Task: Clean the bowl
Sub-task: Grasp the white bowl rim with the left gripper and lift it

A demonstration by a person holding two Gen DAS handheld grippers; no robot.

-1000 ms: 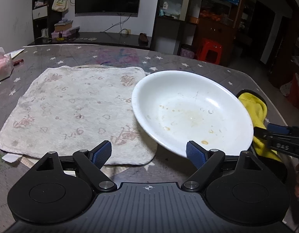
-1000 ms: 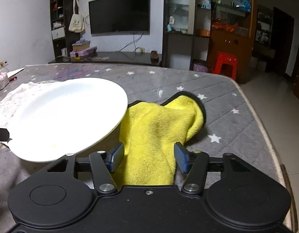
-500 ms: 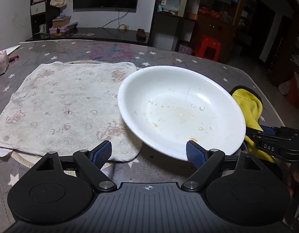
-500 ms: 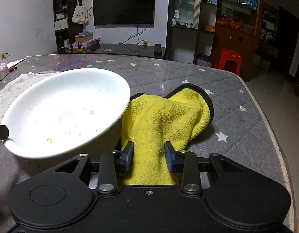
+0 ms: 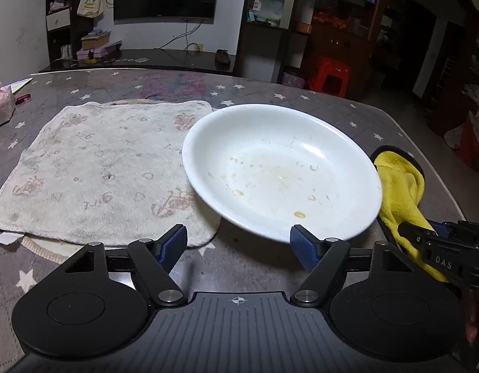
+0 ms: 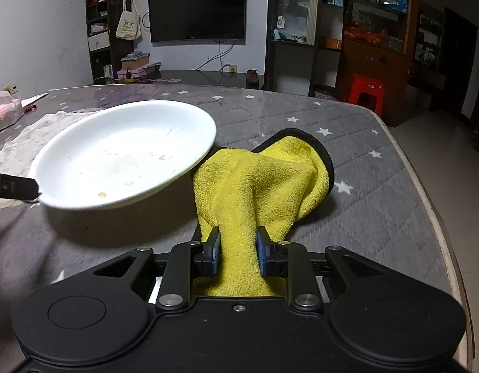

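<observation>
my right gripper (image 6: pixel 236 250) has its fingers pinched tight on a bunched fold of the yellow cloth (image 6: pixel 264 180), the rest of it trailing onto the grey star-print table (image 6: pixel 379 186). my left gripper (image 5: pixel 239 242) has just been narrowing its jaws, yet they stand apart with nothing pressed between them; its right finger (image 5: pixel 303 248) sits at the near rim of the white bowl (image 5: pixel 280 171). the bowl, flecked with yellowish residue, rests with its left edge over a pale towel (image 5: pixel 99 168) and the cloth just beside its right edge. i judge the risks so: if i wipe before the left jaws clamp the rim, the bowl may slide or tip off the towel edge. gripping only a narrow fold, i may drag loose cloth under the rim and lift it.
</observation>
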